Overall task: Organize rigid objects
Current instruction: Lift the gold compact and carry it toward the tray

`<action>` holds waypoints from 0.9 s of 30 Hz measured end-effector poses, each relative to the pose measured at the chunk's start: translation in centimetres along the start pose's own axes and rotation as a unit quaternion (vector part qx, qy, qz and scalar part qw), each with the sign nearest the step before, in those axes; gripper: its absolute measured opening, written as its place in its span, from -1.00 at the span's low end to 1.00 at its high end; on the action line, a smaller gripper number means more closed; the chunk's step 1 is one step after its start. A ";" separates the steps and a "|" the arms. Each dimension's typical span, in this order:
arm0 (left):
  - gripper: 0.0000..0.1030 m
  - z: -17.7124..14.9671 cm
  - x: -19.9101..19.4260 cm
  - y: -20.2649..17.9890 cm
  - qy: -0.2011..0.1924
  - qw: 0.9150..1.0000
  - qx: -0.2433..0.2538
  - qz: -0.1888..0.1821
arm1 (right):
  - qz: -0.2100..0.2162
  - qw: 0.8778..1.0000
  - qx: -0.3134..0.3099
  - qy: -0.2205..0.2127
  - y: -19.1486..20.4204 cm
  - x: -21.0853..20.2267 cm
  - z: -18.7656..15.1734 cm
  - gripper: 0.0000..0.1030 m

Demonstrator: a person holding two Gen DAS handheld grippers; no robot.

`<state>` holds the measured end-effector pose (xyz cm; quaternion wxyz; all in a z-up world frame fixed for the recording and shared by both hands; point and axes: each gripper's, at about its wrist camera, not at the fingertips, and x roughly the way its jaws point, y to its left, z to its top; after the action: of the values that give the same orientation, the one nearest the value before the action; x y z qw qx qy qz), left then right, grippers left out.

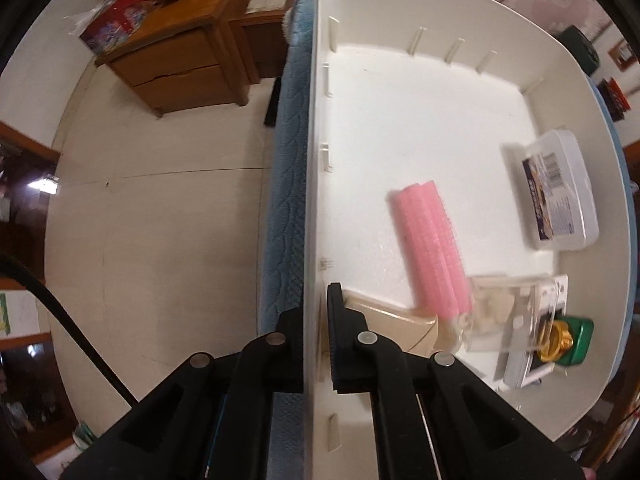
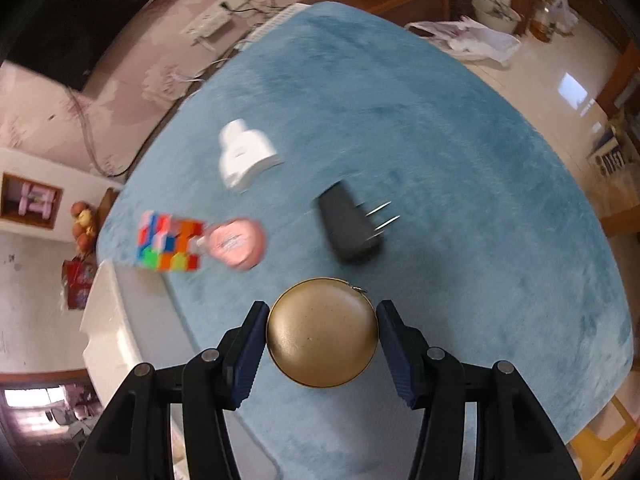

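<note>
The right gripper clamps a round gold metal tin between its 2 fingers (above blue cloth); the left gripper pinches the white plastic bin's wall.

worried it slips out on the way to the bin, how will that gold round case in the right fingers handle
The gold round case looks rigid, so it should not deform. Its smooth curved rim meets the right gripper at narrow contacts only, so it could pivot or slip. Set on edge, it would probably roll.
</note>
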<state>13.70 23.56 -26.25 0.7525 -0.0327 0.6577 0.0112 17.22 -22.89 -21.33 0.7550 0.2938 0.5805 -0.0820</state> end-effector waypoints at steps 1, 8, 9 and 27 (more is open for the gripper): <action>-0.92 -0.1 0.0 0.1 -0.001 1.000 0.005 -0.005 | 0.003 1.000 -0.006 -0.002 0.7 -0.2 -0.4 0.08; -0.92 -0.3 -0.2 0.5 -0.004 0.999 0.046 -0.024 | 0.037 0.999 -0.038 -0.003 5.4 -1.5 -3.9 0.08; -0.92 -0.1 -0.1 1.0 -0.002 0.998 0.048 -0.028 | 0.042 0.998 -0.046 -0.003 6.2 -1.7 -4.6 0.08; -0.79 0.3 0.4 1.9 0.003 0.992 0.104 -0.067 | 0.050 0.981 -0.183 0.039 16.3 -0.7 -14.0 0.08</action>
<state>13.98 25.43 -26.63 0.7488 0.0012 0.6539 -0.1079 13.03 -2.25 -17.18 0.7759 0.1817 0.5994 0.0750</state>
